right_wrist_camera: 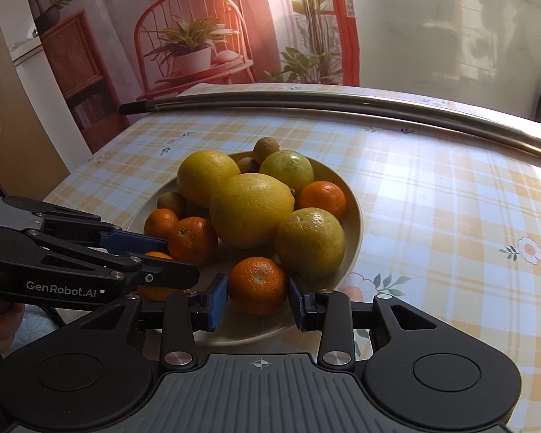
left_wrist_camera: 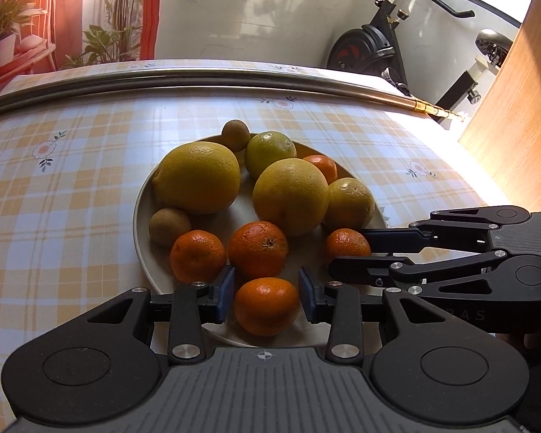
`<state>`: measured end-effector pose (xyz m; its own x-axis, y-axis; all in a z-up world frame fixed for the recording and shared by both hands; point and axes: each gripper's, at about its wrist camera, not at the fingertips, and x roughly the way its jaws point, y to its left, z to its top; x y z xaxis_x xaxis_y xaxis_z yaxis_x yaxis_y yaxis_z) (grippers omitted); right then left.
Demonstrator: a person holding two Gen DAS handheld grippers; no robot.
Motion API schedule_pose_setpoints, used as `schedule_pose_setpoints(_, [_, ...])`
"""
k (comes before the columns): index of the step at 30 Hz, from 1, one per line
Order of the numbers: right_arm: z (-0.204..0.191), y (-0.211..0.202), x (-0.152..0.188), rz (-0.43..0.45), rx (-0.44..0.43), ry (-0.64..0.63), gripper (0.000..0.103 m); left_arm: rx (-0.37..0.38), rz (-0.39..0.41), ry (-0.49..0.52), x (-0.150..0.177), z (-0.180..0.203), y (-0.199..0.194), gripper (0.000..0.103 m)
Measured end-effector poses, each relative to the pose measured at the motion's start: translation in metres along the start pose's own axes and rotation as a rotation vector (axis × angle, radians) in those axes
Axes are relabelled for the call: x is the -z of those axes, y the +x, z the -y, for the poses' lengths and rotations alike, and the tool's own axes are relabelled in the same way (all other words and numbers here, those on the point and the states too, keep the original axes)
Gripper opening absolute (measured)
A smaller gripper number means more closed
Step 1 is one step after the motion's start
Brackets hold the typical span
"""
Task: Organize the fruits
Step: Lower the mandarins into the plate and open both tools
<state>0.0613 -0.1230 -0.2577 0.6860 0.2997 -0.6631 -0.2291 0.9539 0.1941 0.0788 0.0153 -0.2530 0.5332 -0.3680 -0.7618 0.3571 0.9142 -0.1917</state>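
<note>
Fruit is sitting piled in a cream plate (left_wrist_camera: pixel 140 213) mid-table on the checked cloth (left_wrist_camera: pixel 72 180). Left gripper (left_wrist_camera: pixel 266 294) is straddling a mandarin (left_wrist_camera: pixel 267 305) at the plate's near rim — pads wide, not touching. Right gripper (right_wrist_camera: pixel 259 297) is likewise bracketing another mandarin (right_wrist_camera: pixel 258 285), gaps showing both sides.

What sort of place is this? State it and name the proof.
Probably a home dining corner: a table with a checked floral tablecloth, a plate of fruit, and an exercise bike against the wall.
</note>
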Motion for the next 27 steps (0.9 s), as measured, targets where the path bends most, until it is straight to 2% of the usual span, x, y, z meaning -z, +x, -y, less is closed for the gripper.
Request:
schedule_pose_setpoints(20, [0.001, -0.001, 0.0, -0.004, 0.001, 0.002, 0.034, -0.002, 0.001, -0.007, 0.001, -0.001, -0.004, 0.04])
schedule_pose_setpoints(27, [-0.001, -0.004, 0.0, -0.002, 0.02, -0.018, 0.041, 0.002, 0.022, 0.017, 0.002, 0.002, -0.011, 0.04])
